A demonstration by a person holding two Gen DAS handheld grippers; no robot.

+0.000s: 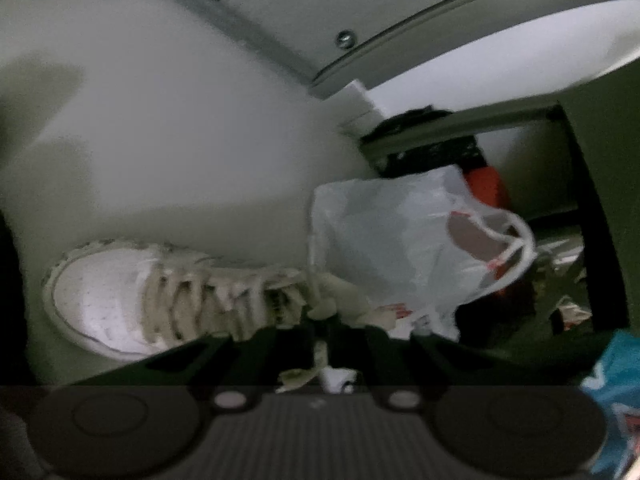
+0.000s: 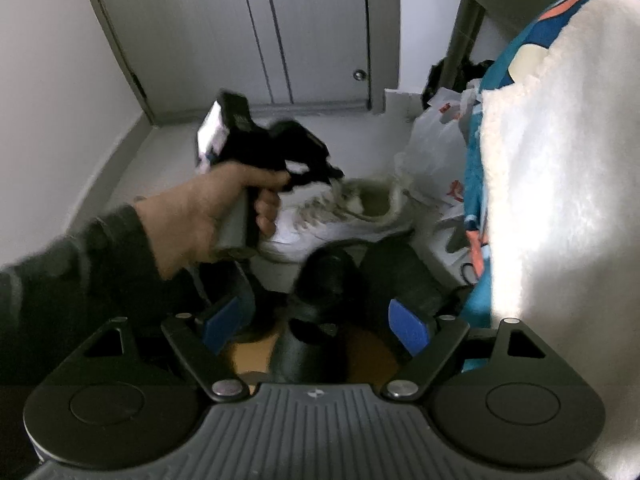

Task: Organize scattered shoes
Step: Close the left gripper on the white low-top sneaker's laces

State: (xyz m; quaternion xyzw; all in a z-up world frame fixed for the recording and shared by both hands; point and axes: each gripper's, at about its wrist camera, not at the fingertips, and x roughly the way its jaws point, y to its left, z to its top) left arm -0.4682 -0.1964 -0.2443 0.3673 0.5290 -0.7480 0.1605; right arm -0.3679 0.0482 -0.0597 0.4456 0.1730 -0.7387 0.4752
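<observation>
Sneaker (image 1: pixel 160 292) pinched at collar by left claw (image 1: pixel 320 344); loose grip could drop it. Right claw (image 2: pixel 316 320) gapes over black shoe (image 2: pixel 320 300).

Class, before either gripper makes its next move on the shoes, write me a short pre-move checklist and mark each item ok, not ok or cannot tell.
1. Left gripper reaches the white sneaker: ok, its tip is at the collar.
2. Left gripper's grip on the sneaker: cannot tell, fingers dark and blurred.
3. Right gripper open: ok, blue pads stand apart.
4. Right gripper over a target: ok, a black shoe lies between its fingers, not yet gripped.
5. Room beside the sneaker: not ok, a white plastic bag crowds its heel.
6. Free floor beyond the toe: ok.
</observation>
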